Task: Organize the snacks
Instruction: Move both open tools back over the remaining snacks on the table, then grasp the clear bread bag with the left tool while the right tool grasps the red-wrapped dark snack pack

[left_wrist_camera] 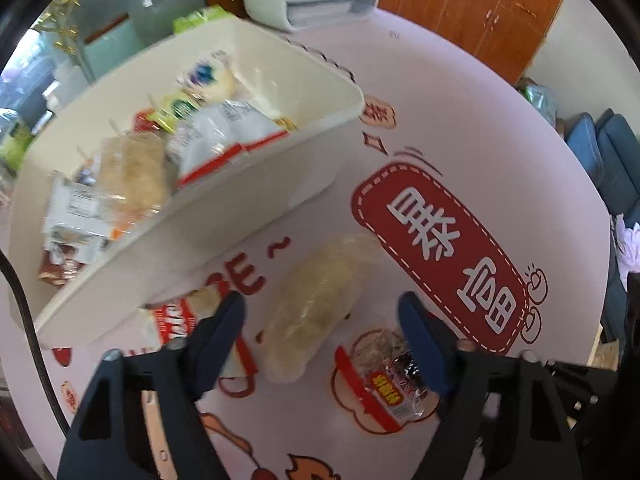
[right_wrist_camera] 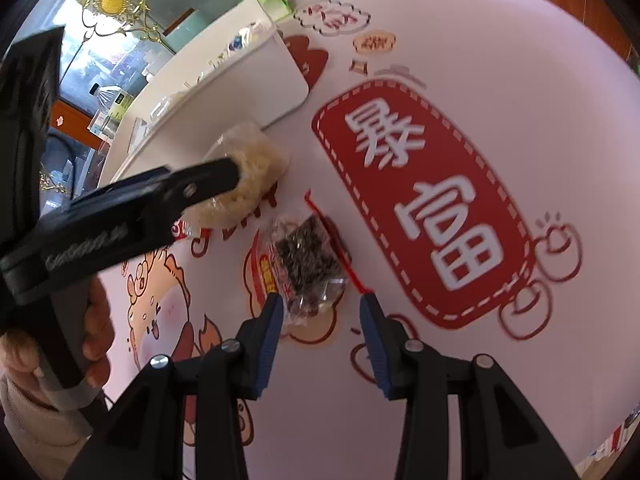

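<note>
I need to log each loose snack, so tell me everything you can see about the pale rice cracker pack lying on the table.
The pale rice cracker pack is an oblong, beige, grainy block sealed in clear, crinkly film. It lies flat on the pink printed tablecloth, just in front of the white bin. The left gripper is open above it, one finger on each side; whether the pads touch it cannot be told.

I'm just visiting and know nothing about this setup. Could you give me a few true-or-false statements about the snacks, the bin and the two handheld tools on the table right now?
1. The white bin already holds several wrapped snacks. True.
2. The pale rice cake packet lies inside the bin. False: it lies on the tablecloth beside the bin.
3. The right tool is clamped on the dark seaweed packet. False: its jaws stand apart, and the packet lies just ahead of them.
4. The left tool hangs over the rice cake packet with open jaws. True.
5. The tablecloth is plain white. False: it is pink with red print.
</note>
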### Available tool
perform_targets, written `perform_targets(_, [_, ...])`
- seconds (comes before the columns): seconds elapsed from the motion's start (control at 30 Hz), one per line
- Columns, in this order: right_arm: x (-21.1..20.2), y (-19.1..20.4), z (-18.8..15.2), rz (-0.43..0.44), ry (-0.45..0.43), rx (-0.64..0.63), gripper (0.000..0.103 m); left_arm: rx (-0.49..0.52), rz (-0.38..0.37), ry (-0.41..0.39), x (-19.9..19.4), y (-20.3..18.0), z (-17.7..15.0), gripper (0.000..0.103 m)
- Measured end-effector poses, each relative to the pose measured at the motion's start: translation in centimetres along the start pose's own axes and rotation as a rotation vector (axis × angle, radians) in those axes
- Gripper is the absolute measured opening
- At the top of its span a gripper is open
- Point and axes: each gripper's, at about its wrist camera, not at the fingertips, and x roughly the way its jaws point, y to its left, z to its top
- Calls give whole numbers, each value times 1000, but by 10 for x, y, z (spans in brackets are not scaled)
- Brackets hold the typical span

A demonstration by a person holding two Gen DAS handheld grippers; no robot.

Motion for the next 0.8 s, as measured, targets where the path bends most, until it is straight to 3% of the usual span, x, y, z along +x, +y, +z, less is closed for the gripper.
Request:
perform_targets(0.1, [6, 0, -2, 24, 18, 21, 41, -8, -13, 28, 13, -1, 1, 53])
perform_targets(0.13, [7, 0, -3, 30, 21, 25, 41, -10, -8, 28, 16, -1, 1, 41])
perform_targets(0.27, [13, 4, 0, 56, 31, 40, 41, -54, -38, 8, 17, 5, 0, 37])
perform_targets(0.33, [16, 6, 2, 63, 31, 43, 41, -82, -44, -6, 13, 11, -3, 30])
perform_targets(0.8, [29, 12, 36, 20, -22, 109, 41, -216, -103, -160, -56, 42, -33, 29])
